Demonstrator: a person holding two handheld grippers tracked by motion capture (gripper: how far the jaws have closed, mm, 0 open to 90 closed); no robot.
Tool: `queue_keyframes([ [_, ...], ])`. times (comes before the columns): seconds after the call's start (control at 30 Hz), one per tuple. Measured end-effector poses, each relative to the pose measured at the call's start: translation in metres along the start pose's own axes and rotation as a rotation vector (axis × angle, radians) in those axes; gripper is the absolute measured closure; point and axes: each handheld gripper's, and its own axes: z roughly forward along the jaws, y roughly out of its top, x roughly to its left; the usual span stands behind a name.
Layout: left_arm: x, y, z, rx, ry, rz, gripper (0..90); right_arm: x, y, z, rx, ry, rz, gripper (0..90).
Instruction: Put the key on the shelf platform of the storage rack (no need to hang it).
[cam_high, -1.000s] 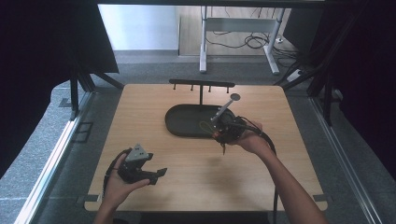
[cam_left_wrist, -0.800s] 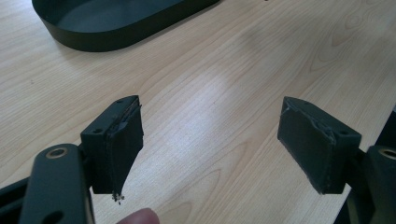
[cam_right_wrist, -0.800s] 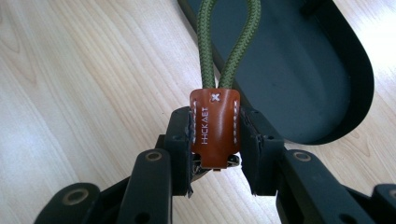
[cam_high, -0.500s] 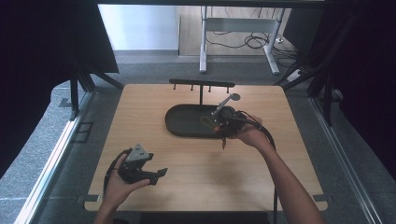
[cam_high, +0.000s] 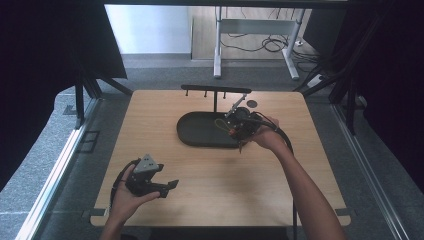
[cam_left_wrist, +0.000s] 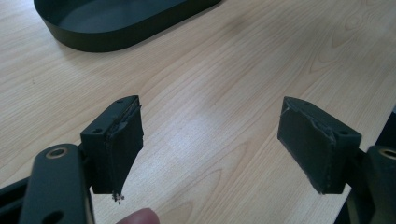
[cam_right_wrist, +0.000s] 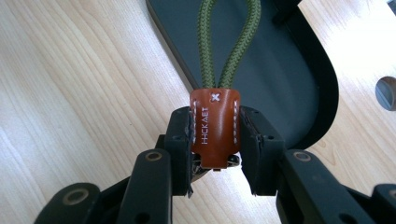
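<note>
1. The left gripper (cam_high: 162, 186) is held in the person's left hand (cam_high: 127, 197) over the near-left part of the bench (cam_high: 150, 115). In the left gripper view its two black jaws stand wide apart with nothing between them, only bare pale wood grain showing through the gap; the pads (cam_left_wrist: 122, 144) look worn, with ragged edges.

2. Near the middle of the bench, toward the far edge, lies a black tray (cam_high: 200, 131) — a long oval with a low upright wall and a smooth matte floor. The part of its floor that shows holds nothing loose.

3. Just behind the tray stands a black rack (cam_high: 216, 90): a thin post carrying a crossbar with short pegs hanging under it.

4. The right gripper (cam_high: 239, 124) is held in the right hand (cam_high: 267, 140) at the tray's right end. Its jaws are clenched on a brown leather tab (cam_right_wrist: 215, 127) — smooth, glossy, stitched in white along both sides, stamped with small pale letters and a cross.

5. From the tab's top rises a loop of olive-green braided cord (cam_right_wrist: 229, 39), which stretches away above the tray's dark floor.

6. Toward the far-right corner a small dark round disc (cam_high: 252, 103) lies flat on the wood.
</note>
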Motion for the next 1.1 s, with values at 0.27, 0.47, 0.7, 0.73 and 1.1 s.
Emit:
queue_keyframes([
  [0.27,0.001,0.0,0.0,-0.002,-0.001,-0.003,22.6,-0.008,0.008,0.003,0.012,-0.004,0.006,65.9],
  [0.47,0.001,-0.001,-0.002,-0.005,-0.003,-0.006,22.6,-0.014,0.014,0.007,0.017,-0.011,0.009,65.9],
  [0.7,0.001,0.0,-0.003,-0.017,-0.017,-0.007,22.6,-0.022,0.021,0.01,0.027,-0.022,0.019,65.9],
  [0.73,0.002,0.0,-0.003,-0.015,-0.015,-0.008,22.6,-0.023,0.022,0.011,0.03,-0.024,0.019,65.9],
  [1.1,0.003,-0.001,-0.003,-0.018,-0.014,-0.013,22.6,-0.035,0.031,0.023,0.046,-0.023,0.007,65.9],
])
